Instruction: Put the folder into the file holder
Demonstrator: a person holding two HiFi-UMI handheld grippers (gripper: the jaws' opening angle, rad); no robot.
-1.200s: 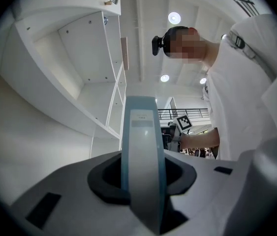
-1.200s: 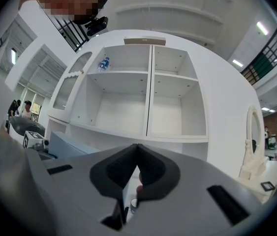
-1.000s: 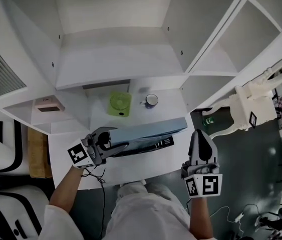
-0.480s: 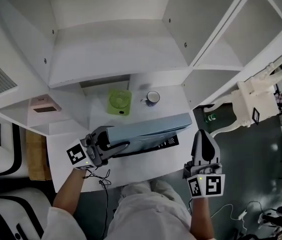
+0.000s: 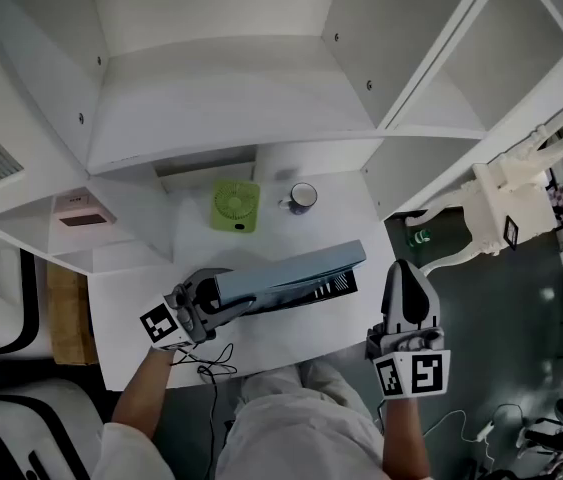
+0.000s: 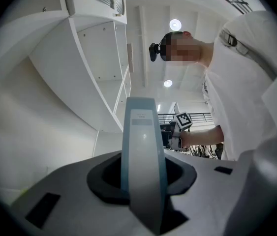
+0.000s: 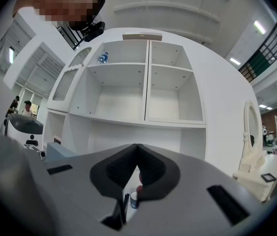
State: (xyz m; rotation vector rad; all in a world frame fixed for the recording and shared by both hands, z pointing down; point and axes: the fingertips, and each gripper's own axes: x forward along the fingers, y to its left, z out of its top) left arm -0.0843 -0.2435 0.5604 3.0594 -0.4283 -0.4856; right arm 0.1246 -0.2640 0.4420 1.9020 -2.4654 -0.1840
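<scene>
Head view: the left tongs [image 5: 218,297] pinch the blue-grey folder [image 5: 291,271] by its left end. They hold it lengthwise directly over the black file holder [image 5: 334,286] on the counter [image 5: 291,330] — apparently lined up for lowering in.

Left gripper view: the folder's spine is clamped between the jaws.

Right gripper view: the right tongs [image 7: 137,149] are pressed together and empty — evidently held clear.

Smooth plastic folder [image 5: 291,276] — matt desk [image 5: 291,334]
</scene>
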